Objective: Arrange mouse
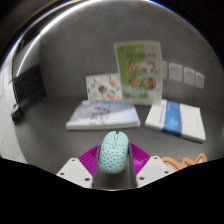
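A light teal mouse [113, 152] with a perforated shell and a scroll wheel sits between my gripper's [113, 166] two fingers, its nose pointing away from me. The magenta pads [87, 158] press against both of its sides, so the gripper is shut on it. The grey table [60, 140] shows beneath and beyond it; I cannot tell whether the mouse touches the table.
A flat white booklet [96, 117] lies beyond the fingers to the left, and a white book with a blue stripe [176, 117] to the right. An illustrated card [138, 72] stands against the back wall. A dark panel [28, 92] stands far left. An orange cable [182, 159] lies right.
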Motion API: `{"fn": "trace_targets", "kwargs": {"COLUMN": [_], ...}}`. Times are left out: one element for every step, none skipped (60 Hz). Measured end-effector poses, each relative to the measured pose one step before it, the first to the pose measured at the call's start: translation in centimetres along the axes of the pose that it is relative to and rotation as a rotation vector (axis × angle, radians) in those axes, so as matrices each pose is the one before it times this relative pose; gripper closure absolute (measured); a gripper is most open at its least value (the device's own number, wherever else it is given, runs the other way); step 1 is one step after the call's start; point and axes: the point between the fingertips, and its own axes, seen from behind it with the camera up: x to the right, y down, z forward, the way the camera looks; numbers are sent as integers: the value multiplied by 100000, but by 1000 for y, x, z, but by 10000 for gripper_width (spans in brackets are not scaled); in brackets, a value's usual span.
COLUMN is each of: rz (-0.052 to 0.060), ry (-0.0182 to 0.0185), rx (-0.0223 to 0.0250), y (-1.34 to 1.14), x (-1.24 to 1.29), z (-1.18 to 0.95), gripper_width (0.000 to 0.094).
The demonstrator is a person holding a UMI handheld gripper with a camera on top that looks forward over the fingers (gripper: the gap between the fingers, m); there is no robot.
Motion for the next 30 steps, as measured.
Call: {"fn": "trace_targets", "kwargs": {"rz": [259, 329, -9, 12, -341, -1102, -913, -505, 17, 123, 214, 71, -73, 11, -193, -634, -774, -382, 220, 304, 418, 408, 405, 316, 286, 469, 438, 451, 451, 500], "ry": [-449, -53, -750, -335, 137, -535, 1, 217, 938, 972, 1382, 1262, 1972, 2160, 2280, 2134, 2016, 1958, 2172, 1666, 1776, 1502, 1196, 894, 543, 146, -227, -83, -347, -777], "rx": [3313, 3233, 3660, 3418, 2816, 2692, 2396, 2390, 2168, 2182, 1901, 1699, 996, 862, 383, -376, -901, -1261, -1364, -1813, -2210, -2451, -2621, -2836, -2830, -2630, -2441, -2012, -2265, -1907], "y": [-1062, -1492, -1039, -1166, -1226, -869, -987, -979, -979, -849, -715, -488, -640, -212, -19, 308, 544, 762, 1338, 777, 1230, 1333, 1363, 1374, 1361, 1237, 1083, 1511, 721, 721], "x": [-3, 52, 129, 199, 250, 340, 425, 505, 654, 833, 961, 1325, 1296, 1306, 1399, 1338, 1283, 1264, 1005, 1369, 1117, 1004, 823, 687, 530, 410, 245, 149, 136, 292], "z": [-1086, -1287, -1519, -1244, -998, -1595, -1272, -1213, -852, -1111, -1065, -867, -1079, -757, -686, -527, -458, -325, -222, 320, 66, 211, 323, 427, 472, 543, 515, -93, 684, 950], "gripper_width": [500, 499, 498, 500, 501, 503, 504, 501, 501, 504, 504, 504, 504, 505, 506, 507, 507, 508, 508, 509, 509, 510, 510, 509, 509, 506, 506, 506, 505, 505]}}
